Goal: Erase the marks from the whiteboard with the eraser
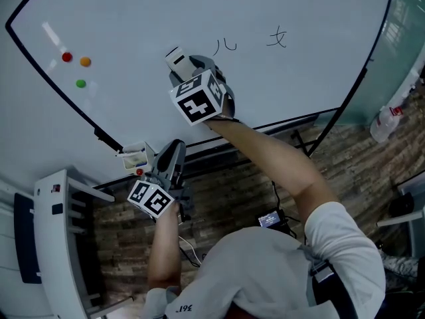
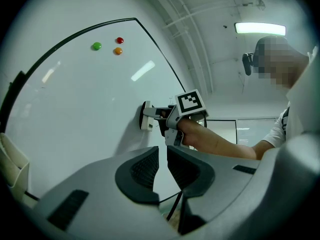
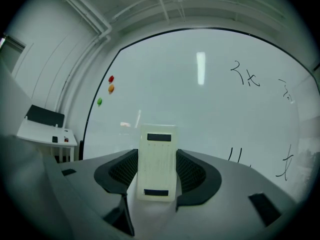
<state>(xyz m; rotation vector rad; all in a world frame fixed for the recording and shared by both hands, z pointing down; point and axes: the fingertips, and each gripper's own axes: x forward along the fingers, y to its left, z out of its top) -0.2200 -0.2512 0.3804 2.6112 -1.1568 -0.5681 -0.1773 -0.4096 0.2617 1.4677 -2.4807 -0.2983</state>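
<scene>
Two grippers show in the head view, at very different heights. The right gripper is raised against the whiteboard on an arm stretched out nearly straight, bare from the white sleeve to the wrist, and it carries the eraser at its tip, just left of the lower pair of black marks. More marks sit along the top of the board, and three round magnets, red, orange and green, lie well to the left. The left gripper is held low with the elbow bent close to the body, near a small white holder at the board's bottom edge. In the left gripper view its jaws are drawn nearly together, only a thin slit between them and nothing in it; beyond them the right gripper presses the eraser flat onto the board, the forearm reaching in from the right. In the right gripper view the jaws are clamped on the eraser's two long sides, and it stands upright between the pads, facing the board. The marks lie to the right and the magnets up on the left, with a white desk beyond the board's left edge.
</scene>
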